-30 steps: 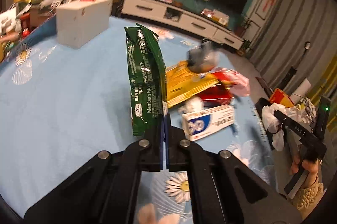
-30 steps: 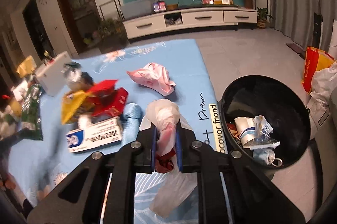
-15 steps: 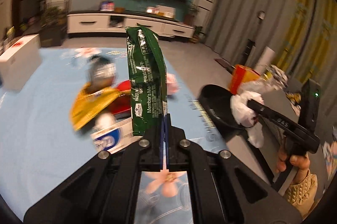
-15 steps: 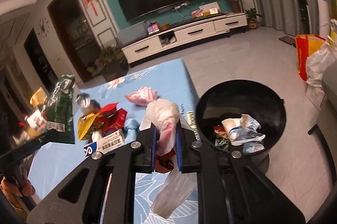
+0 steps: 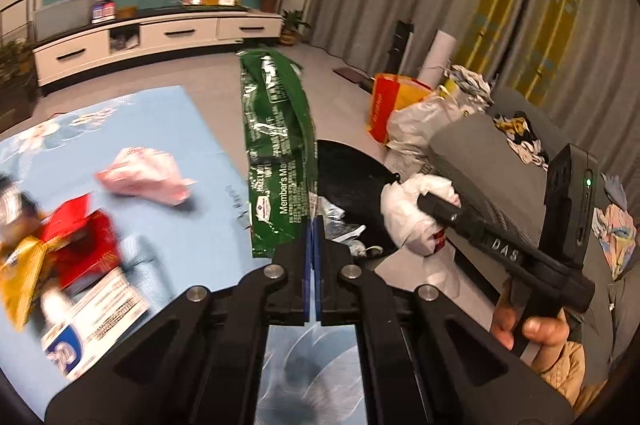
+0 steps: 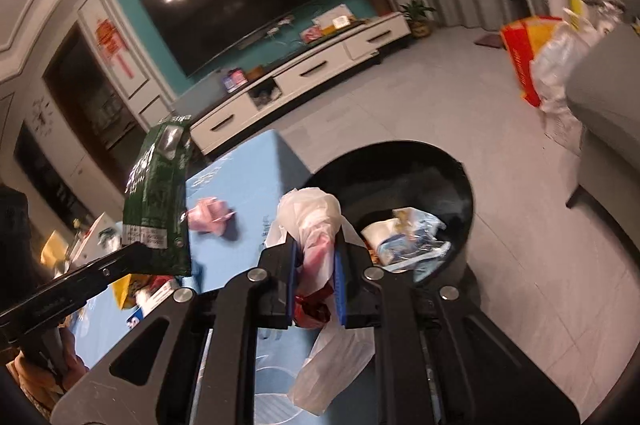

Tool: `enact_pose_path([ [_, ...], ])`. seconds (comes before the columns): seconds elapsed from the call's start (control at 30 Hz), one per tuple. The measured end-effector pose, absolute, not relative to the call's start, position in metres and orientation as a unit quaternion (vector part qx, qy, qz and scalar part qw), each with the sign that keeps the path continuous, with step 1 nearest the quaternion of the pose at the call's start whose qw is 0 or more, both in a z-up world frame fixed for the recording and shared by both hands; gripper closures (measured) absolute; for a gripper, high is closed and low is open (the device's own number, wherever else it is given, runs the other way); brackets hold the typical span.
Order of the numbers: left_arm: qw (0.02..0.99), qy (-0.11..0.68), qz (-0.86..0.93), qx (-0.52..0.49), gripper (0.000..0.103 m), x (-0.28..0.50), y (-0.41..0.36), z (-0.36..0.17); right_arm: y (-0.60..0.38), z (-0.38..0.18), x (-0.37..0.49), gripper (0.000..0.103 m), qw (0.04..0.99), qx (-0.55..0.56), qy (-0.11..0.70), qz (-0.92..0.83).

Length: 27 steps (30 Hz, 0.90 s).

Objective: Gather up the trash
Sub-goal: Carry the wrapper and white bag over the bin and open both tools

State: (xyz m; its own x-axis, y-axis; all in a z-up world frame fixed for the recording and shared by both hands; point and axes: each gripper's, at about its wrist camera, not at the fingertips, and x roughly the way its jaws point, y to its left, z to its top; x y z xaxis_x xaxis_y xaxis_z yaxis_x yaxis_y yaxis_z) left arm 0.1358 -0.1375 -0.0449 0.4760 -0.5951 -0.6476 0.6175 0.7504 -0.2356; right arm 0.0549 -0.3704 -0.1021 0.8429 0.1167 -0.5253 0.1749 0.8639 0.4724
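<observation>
Two grippers each clamp one piece of trash: the left gripper (image 5: 313, 237) pinches one green snack bag (image 5: 278, 153) standing upright from its closed fingers, and the right gripper (image 6: 316, 261) squeezes one white plastic bag (image 6: 316, 221). One black bin (image 6: 400, 185) sits just beyond the right gripper, beside the blue table (image 5: 132, 129), where one pink wrapper (image 5: 148, 175) lies.

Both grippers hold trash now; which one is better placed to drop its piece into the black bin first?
Right. The right gripper holds its white plastic bag beside the black bin; the left gripper's green snack bag hangs nearer the table.
</observation>
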Motion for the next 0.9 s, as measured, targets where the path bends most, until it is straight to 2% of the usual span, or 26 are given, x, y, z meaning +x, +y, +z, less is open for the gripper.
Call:
enact_pose_path([
  [0.23, 0.832, 0.4, -0.384, 0.023, 0.1, 0.165, -0.197, -0.07, -0.392, -0.113, 0.077, 0.086, 0.921, 0.27, 0.277, -0.053],
  [0.33, 0.822, 0.421, -0.382, 0.021, 0.1, 0.181, -0.215, -0.085, -0.404, -0.123, 0.093, 0.08, 0.915, 0.281, 0.281, -0.067],
  [0.37, 0.819, 0.428, -0.382, 0.019, 0.098, 0.188, -0.219, -0.09, -0.406, -0.126, 0.097, 0.074, 0.913, 0.284, 0.284, -0.071],
  [0.4, 0.817, 0.435, -0.379, 0.018, 0.092, 0.194, -0.222, -0.094, -0.41, -0.131, 0.103, 0.058, 0.91, 0.29, 0.287, -0.075],
  [0.47, 0.82, 0.443, -0.363, 0.015, 0.049, 0.205, -0.225, -0.104, -0.416, -0.141, 0.108, 0.049, 0.903, 0.306, 0.29, -0.083],
  [0.57, 0.82, 0.449, -0.355, 0.004, 0.044, 0.21, -0.219, -0.11, -0.418, -0.15, 0.107, 0.043, 0.895, 0.324, 0.296, -0.083],
  [0.7, 0.823, 0.449, -0.347, -0.007, 0.038, 0.205, -0.203, -0.11, -0.414, -0.145, 0.094, 0.043, 0.896, 0.323, 0.294, -0.08],
  [0.77, 0.827, 0.443, -0.345, -0.014, 0.029, 0.196, -0.188, -0.106, -0.406, -0.139, 0.086, 0.043, 0.899, 0.316, 0.295, -0.071],
  [0.9, 0.838, 0.428, -0.337, -0.027, 0.019, 0.167, -0.153, -0.093, -0.379, -0.126, 0.07, 0.042, 0.906, 0.286, 0.309, -0.038],
])
